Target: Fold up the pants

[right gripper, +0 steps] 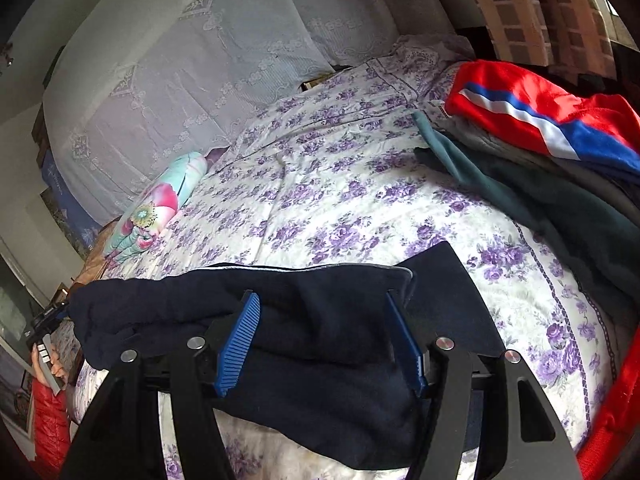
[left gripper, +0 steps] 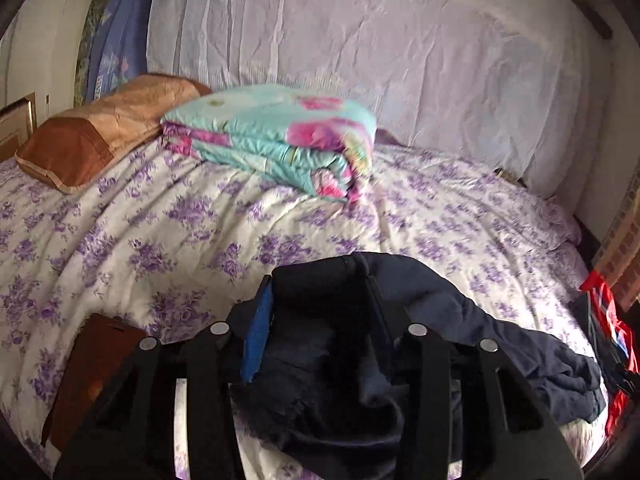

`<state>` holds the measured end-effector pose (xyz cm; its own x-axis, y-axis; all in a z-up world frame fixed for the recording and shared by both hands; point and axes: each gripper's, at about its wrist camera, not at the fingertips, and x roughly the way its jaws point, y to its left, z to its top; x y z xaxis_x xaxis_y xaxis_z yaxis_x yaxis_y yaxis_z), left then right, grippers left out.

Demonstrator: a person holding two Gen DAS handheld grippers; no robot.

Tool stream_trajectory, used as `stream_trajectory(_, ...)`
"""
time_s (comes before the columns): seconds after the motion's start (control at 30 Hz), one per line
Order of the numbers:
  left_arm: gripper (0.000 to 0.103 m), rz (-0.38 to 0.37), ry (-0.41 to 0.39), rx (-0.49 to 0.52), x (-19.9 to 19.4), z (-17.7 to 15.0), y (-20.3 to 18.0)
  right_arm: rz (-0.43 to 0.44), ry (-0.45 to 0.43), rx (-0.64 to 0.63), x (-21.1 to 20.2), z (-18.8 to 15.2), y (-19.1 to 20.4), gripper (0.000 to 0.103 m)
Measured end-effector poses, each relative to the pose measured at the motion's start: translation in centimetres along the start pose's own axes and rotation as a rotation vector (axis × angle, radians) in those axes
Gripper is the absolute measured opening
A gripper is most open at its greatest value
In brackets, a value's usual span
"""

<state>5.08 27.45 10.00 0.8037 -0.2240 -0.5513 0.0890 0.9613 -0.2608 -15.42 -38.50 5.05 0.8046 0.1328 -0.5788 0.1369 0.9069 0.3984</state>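
We see one pair of dark pants (right gripper: 304,320) lying bunched on the near part of the bed (right gripper: 340,208), with two hand-held grippers over it: the left hand-held gripper (left gripper: 320,280) has pants cloth bunched between its fingers, though we cannot tell whether it clamps the cloth, and the right hand-held gripper (right gripper: 320,300) stands released, its two blue pads (right gripper: 238,344) wide apart above the cloth. Also on the bed are one folded quilt (left gripper: 280,136), one brown pillow (left gripper: 100,128), one clothes pile (right gripper: 540,140) and one brown wallet (left gripper: 92,376).
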Motion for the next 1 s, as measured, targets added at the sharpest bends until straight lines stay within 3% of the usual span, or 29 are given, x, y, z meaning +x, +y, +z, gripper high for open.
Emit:
stream_trajectory(0.13, 0.042, -0.027, -0.050, 0.054, -4.5, -1.8, -1.6, -0.004, 0.017, -0.005, 0.4, -0.1, 0.1, 0.064)
stream_trajectory(0.23, 0.042, -0.001, -0.019, 0.066, -5.0, -3.9, -1.5, -0.029, 0.042, 0.002, 1.5, -0.1, -0.4, 0.064)
stream_trajectory(0.4, 0.043, -0.006, -0.007, -0.002, -5.4, -5.3, 0.5, -0.173, 0.088, -0.095, 4.3, 1.8, -1.3, 0.064)
stream_trajectory(0.5, 0.043, -0.010, -0.005, -0.020, -5.2, -5.2, 0.7, -0.141, 0.134, -0.066, 5.8, 2.4, -2.5, 0.064)
stream_trajectory(0.57, 0.043, 0.000, -0.009, -0.006, -5.3, -5.3, 0.6, -0.118, 0.177, -0.070, 6.9, 1.6, -2.5, 0.059)
stream_trajectory(0.63, 0.043, 0.011, -0.011, 0.006, -5.2, -5.3, 0.3, -0.125, 0.195, -0.102, 7.5, 0.3, -2.1, 0.033)
stream_trajectory(0.67, 0.043, 0.014, -0.010, 0.007, -5.1, -5.3, 0.3, -0.117, 0.184, -0.107, 7.3, -0.1, -1.9, 0.029)
stream_trajectory(0.7, 0.043, 0.017, -0.010, 0.005, -5.1, -5.2, 0.2, -0.104, 0.162, -0.107, 6.8, -0.3, -1.7, 0.015)
stream_trajectory(0.8, 0.042, 0.013, -0.008, -0.011, -5.1, -4.8, 0.2, -0.049, 0.060, -0.137, 3.1, 0.4, 0.1, 0.015)
stream_trajectory(0.9, 0.042, 0.013, -0.014, -0.008, -5.7, -4.9, 0.0, -0.006, -0.063, -0.265, -2.3, 0.9, 2.8, 0.015)
stream_trajectory(1.0, 0.043, 0.022, -0.013, 0.008, -6.8, -6.5, 0.4, -0.049, -0.057, -0.430, -6.0, -1.5, 4.1, 0.017)
